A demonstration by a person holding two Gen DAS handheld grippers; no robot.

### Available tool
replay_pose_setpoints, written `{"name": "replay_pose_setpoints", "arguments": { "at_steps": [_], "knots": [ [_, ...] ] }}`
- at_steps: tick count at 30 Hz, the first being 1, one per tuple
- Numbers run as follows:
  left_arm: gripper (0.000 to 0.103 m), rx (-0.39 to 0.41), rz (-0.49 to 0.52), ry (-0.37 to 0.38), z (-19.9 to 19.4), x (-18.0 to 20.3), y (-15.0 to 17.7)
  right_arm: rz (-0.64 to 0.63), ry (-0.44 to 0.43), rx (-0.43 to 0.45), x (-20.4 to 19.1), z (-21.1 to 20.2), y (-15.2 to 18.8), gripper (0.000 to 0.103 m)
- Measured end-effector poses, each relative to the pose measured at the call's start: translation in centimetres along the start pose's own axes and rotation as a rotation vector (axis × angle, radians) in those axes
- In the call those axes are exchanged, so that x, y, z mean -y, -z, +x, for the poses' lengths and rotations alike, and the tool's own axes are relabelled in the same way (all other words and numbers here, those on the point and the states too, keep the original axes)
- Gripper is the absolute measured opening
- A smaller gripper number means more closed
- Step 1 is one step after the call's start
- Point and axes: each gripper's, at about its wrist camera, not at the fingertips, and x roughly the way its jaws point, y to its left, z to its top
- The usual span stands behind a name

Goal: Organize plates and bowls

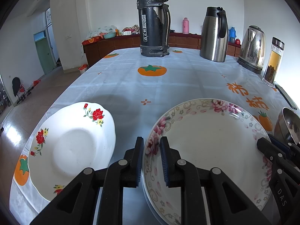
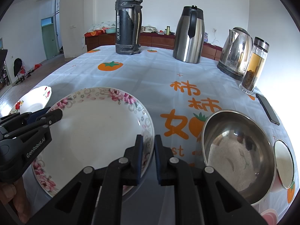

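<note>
A pink-flowered plate (image 1: 206, 146) lies near the table's front edge, with a second rim showing under it. My left gripper (image 1: 151, 139) is shut on its left rim, one finger outside and one inside. My right gripper (image 2: 148, 137) is shut on the same plate's (image 2: 93, 127) right rim. Each gripper also shows at the plate's far side in the other view: the right gripper (image 1: 262, 142) and the left gripper (image 2: 56, 114). A white plate with red flowers (image 1: 75, 146) rests to the left. A steel bowl (image 2: 238, 150) sits to the right.
A black flask (image 1: 152, 20), steel jug (image 1: 213, 35), kettle (image 1: 253, 48) and glass tea bottle (image 1: 273, 61) stand along the back and right. A phone (image 2: 267, 108) and a small enamel cup (image 2: 284, 163) lie at the right edge. The floor drops off on the left.
</note>
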Motion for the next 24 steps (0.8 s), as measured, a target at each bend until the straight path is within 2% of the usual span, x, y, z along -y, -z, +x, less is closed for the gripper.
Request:
{"name": "replay_pose_setpoints", "arguments": {
  "at_steps": [10, 13, 20, 24],
  "knots": [
    [0.022, -0.007, -0.003, 0.003, 0.00, 0.12, 0.05, 0.002, -0.001, -0.007, -0.01, 0.11, 0.02, 0.013],
    [0.029, -0.013, -0.013, 0.004, 0.06, -0.05, 0.04, 0.002, -0.002, -0.007, -0.03, 0.16, 0.01, 0.013],
    [0.030, -0.014, -0.012, 0.004, 0.18, -0.15, 0.05, 0.002, -0.002, -0.007, -0.05, 0.12, 0.01, 0.013],
    [0.038, -0.009, -0.015, 0.004, 0.07, -0.20, 0.06, 0.002, -0.002, -0.007, -0.03, 0.14, 0.04, 0.013]
  ]
}}
